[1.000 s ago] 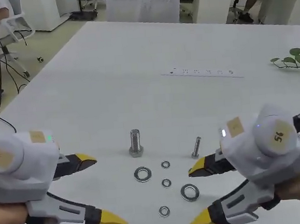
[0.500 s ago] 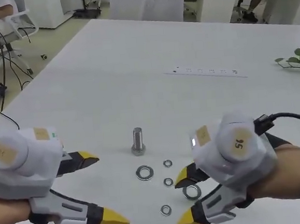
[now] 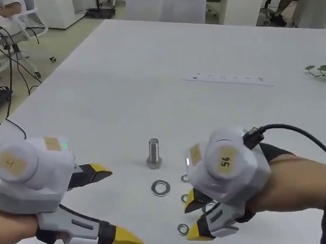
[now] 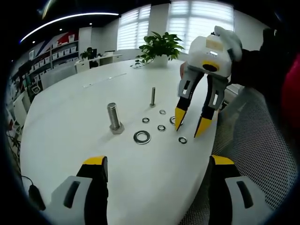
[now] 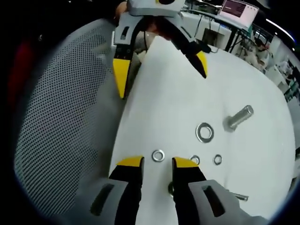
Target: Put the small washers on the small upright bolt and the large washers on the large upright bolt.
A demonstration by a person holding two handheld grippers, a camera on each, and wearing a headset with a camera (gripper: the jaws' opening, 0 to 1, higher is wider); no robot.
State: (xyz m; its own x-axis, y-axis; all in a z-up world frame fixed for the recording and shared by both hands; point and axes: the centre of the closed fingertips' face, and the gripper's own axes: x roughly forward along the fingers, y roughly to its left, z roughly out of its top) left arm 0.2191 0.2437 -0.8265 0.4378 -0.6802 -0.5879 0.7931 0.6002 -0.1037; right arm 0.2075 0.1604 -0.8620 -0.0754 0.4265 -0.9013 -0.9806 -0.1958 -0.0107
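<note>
1. The small washer (image 5: 158, 155) lies flat near the table's (image 3: 148, 72) front edge, apart from the small bolt (image 4: 153, 96).
2. It is thin, so pinching it across its rim with level tips looks the safest way.
3. The right gripper (image 4: 191, 123) is half open and empty, with one jaw on each side of the washer.
4. The left gripper (image 3: 116, 207) hangs wide open and empty.

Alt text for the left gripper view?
The right gripper, jaws open, points down among loose washers on a white table. A large upright bolt and a small upright bolt stand nearby; a plant sits at the far edge.
</note>
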